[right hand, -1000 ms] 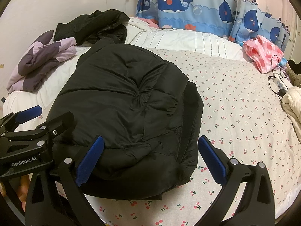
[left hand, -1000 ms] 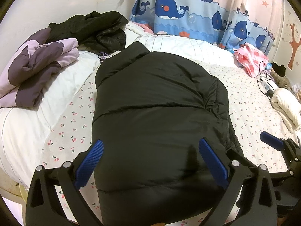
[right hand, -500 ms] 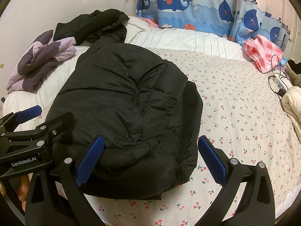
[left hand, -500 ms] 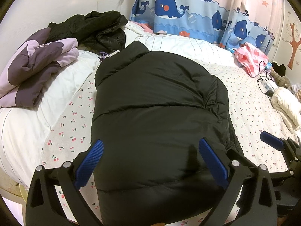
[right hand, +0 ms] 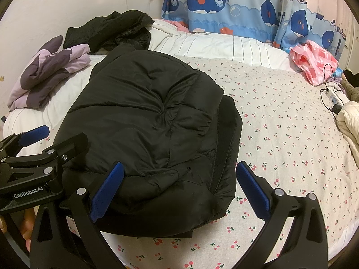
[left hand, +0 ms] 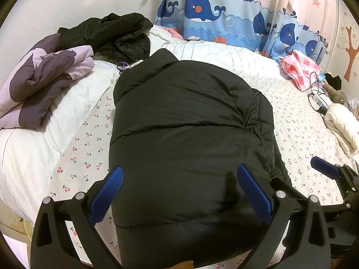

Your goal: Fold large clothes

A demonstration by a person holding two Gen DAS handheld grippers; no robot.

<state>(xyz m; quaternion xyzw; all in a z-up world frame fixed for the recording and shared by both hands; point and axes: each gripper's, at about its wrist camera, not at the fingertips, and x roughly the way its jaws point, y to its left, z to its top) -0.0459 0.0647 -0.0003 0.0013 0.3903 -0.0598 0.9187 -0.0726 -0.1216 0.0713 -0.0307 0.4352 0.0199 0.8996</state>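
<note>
Lying lengthwise on the cherry-print bed (right hand: 280, 116), the black puffer jacket (left hand: 190, 134) looked soft, springy and slippery, best pinched at its near hem, while left gripper (left hand: 179, 192) and right gripper (right hand: 179, 186) hovered spread, empty.

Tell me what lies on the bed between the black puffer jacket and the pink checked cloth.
Only bare cherry-print sheet separates the black puffer jacket from the pink checked cloth, clearest in the right wrist view.

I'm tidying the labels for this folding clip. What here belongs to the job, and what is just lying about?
Job:
- black puffy down jacket
- left gripper, open
- right gripper, open

Lying about:
- purple and lilac jacket
- crumpled black coat
- pink checked cloth
- cream padded garment
</note>
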